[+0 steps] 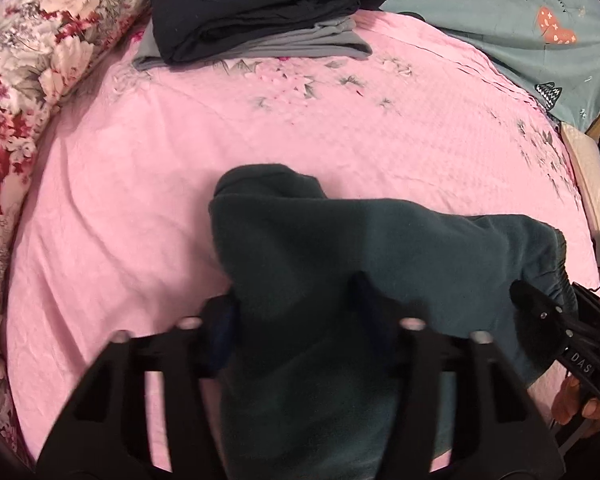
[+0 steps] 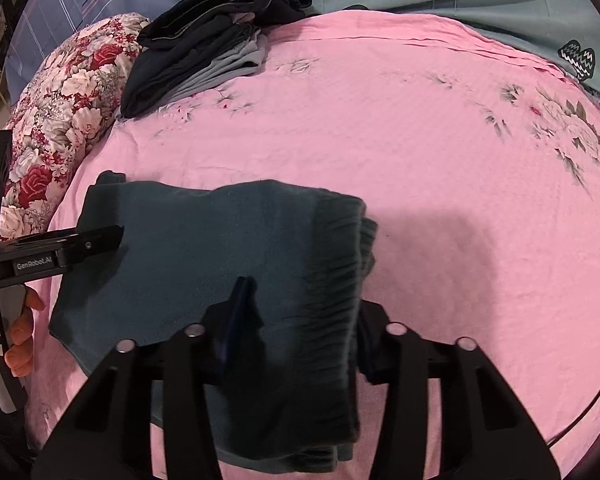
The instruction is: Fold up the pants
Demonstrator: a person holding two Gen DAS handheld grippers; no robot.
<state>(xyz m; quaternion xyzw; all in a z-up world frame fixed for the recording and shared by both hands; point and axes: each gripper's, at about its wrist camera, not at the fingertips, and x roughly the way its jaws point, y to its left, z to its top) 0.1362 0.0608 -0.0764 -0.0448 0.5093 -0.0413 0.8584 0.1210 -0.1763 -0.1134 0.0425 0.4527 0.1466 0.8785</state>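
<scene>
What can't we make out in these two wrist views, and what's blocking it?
- Left wrist view: near end of the dark green pants is covered by the left gripper and cut off by the bottom edge.
- Right wrist view: layers under the pants' waistband are hidden by the top fold.
- Top of the stack of folded clothes is cut off in the left wrist view.

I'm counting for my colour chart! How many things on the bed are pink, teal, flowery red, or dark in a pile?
Pink bedspread: 1
Teal pants: 1
Flowery red quilt: 1
Dark pile of folded clothes: 1; how many pieces are in it I cannot tell
Total: 4
</scene>
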